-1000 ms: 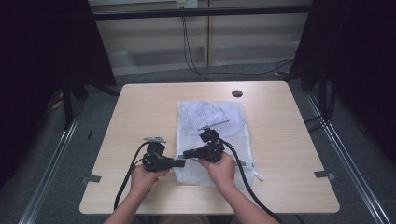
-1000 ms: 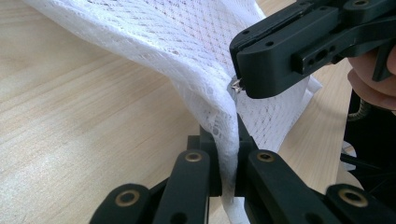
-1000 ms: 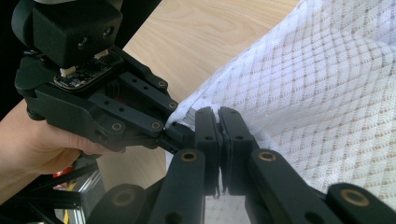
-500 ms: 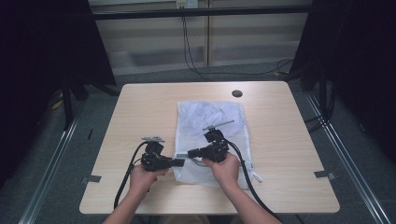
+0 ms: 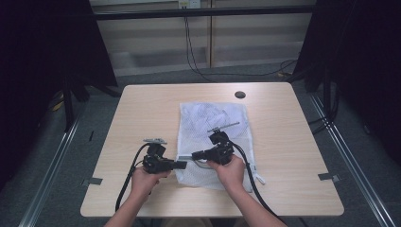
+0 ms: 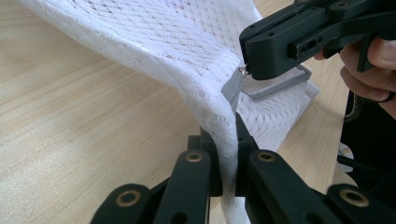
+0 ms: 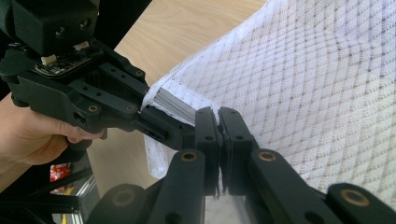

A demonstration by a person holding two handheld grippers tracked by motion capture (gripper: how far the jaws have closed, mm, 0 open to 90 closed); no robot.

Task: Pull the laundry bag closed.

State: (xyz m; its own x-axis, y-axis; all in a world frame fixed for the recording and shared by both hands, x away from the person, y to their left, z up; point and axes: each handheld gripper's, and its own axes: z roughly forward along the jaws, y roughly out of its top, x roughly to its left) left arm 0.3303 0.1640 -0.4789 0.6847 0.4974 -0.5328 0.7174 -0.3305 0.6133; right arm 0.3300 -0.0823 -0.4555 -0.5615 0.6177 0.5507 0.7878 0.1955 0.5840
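- High view: a white mesh bag lies at the middle of the wooden table, below a dark round hole.
- Left gripper, bottom centre of its own view, pinches the bag's lifted edge between closed jaws.
- Right gripper has its jaws pressed together on the grey zipper at the bag's edge.

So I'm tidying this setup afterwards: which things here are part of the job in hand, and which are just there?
In the job:
- white mesh bag, its edge clamped
- zipper pull at the right gripper's tip
- left gripper, shut on the bag
- right gripper, shut at the zipper

Just there:
- table
- dark round hole in the tabletop
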